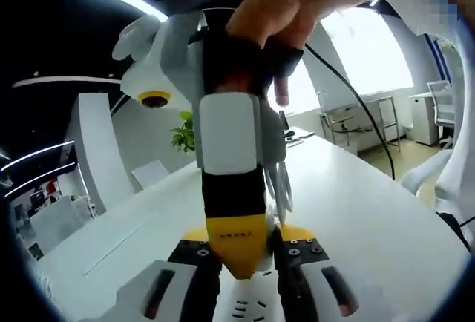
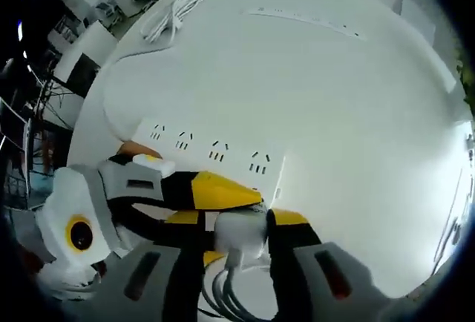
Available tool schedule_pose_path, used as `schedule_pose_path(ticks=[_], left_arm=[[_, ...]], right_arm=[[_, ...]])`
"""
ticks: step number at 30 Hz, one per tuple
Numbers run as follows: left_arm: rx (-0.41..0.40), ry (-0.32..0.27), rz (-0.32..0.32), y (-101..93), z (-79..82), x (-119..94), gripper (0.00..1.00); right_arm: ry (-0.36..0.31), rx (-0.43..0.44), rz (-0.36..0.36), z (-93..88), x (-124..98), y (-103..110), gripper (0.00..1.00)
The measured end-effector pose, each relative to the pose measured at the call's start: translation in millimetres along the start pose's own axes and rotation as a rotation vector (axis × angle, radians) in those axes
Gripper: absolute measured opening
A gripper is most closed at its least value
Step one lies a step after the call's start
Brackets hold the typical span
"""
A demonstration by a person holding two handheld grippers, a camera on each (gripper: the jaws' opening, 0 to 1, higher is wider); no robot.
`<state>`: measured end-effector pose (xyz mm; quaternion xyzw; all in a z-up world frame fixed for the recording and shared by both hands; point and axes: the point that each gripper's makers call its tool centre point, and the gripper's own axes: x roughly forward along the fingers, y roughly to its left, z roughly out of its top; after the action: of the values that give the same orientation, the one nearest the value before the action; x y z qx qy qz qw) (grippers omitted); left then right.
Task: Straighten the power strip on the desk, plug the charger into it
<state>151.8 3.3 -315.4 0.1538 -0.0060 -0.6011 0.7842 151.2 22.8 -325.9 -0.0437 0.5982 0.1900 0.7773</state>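
Observation:
The white power strip (image 2: 211, 148) lies on the white desk (image 2: 334, 114) with its sockets facing up. My left gripper (image 1: 247, 237) has its jaws on either side of the strip (image 1: 249, 309), and it enters the right gripper view from the left (image 2: 215, 190) at the strip's near edge. A white charger (image 2: 241, 237) sits between the jaws of my right gripper (image 2: 239, 224), which is shut on it just in front of the strip's end, with its cords trailing down. A hand (image 1: 297, 10) holds the right gripper (image 1: 236, 251), which points down at the strip.
A coiled white cable (image 2: 174, 10) and a long flat socket bar (image 2: 304, 19) lie at the far side of the desk. Chairs (image 2: 89, 47) stand beyond its left edge. A black cord (image 1: 356, 92) hangs from the hand, and a plant (image 1: 185, 133) stands past the desk.

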Motion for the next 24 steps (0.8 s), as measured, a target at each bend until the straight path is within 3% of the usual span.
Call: schedule_pose_path(ticks=[5, 8, 11, 13, 14, 17, 18, 24], left_arm=[[0.001, 0.001, -0.002, -0.6, 0.2, -0.3, 0.30], [0.009, 0.003, -0.007, -2.2, 0.2, 0.2, 0.29], [0.012, 0.003, -0.007, -2.4, 0.2, 0.7, 0.29], [0.007, 0.002, -0.008, -2.2, 0.3, 0.6, 0.29], [0.005, 0.001, -0.008, -1.9, 0.4, 0.5, 0.29], [0.006, 0.001, -0.008, -2.0, 0.4, 0.8, 0.29], [0.006, 0.001, -0.009, -2.0, 0.4, 0.9, 0.29], [-0.004, -0.001, -0.008, -1.8, -0.2, 0.4, 0.29]], right_arm=[[-0.058, -0.004, 0.051, 15.9, -25.2, 3.1, 0.38], [-0.182, 0.021, 0.120, 44.2, -58.7, 13.7, 0.43], [-0.247, -0.011, 0.105, 62.3, -84.0, 11.5, 0.44], [-0.216, -0.068, 0.065, 56.8, -89.0, 5.2, 0.36], [-0.186, -0.093, 0.049, 50.0, -86.7, 2.2, 0.27], [-0.041, -0.115, 0.038, 19.2, -72.9, -3.2, 0.02], [-0.013, -0.078, 0.048, 13.7, -68.0, 0.0, 0.01], [-0.007, -0.124, -0.030, 14.2, -51.0, -5.3, 0.01]])
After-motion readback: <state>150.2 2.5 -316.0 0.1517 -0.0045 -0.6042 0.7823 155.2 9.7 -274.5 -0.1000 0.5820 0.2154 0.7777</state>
